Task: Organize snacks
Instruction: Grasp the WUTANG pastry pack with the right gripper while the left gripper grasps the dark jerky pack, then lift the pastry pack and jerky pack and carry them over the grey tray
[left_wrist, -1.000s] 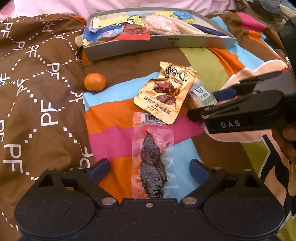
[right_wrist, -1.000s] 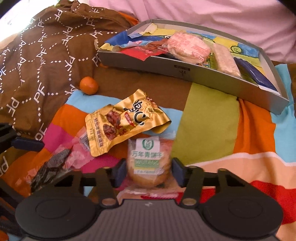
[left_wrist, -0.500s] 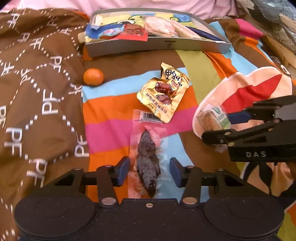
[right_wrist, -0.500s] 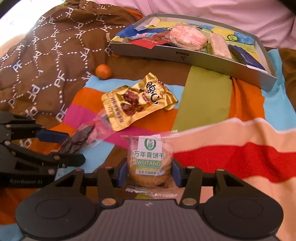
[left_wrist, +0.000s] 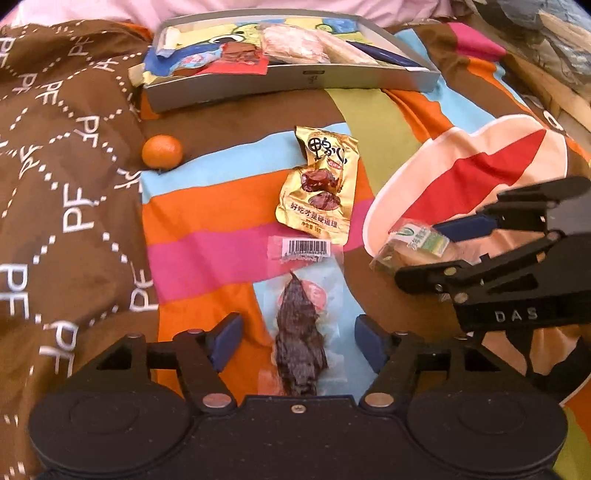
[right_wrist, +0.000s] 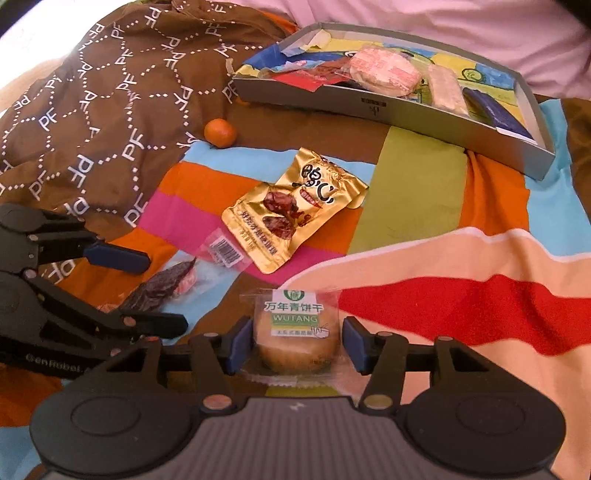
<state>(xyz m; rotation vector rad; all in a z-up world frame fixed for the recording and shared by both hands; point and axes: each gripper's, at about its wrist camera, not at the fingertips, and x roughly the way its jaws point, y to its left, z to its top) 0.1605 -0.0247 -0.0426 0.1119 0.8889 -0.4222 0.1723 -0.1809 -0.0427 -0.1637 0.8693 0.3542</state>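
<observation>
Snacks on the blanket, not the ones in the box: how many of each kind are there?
Gold foil packet: 1
Clear packet with dark dried meat: 1
Wrapped round biscuit between the right gripper's fingers: 1
Small orange fruit: 1
Total: 4

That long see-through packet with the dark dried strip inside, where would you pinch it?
Grip the clear packet across its narrow width at the thick dark strip, coming straight down. It lies flat and lengthwise between the left gripper fingers, already open on either side.
</observation>
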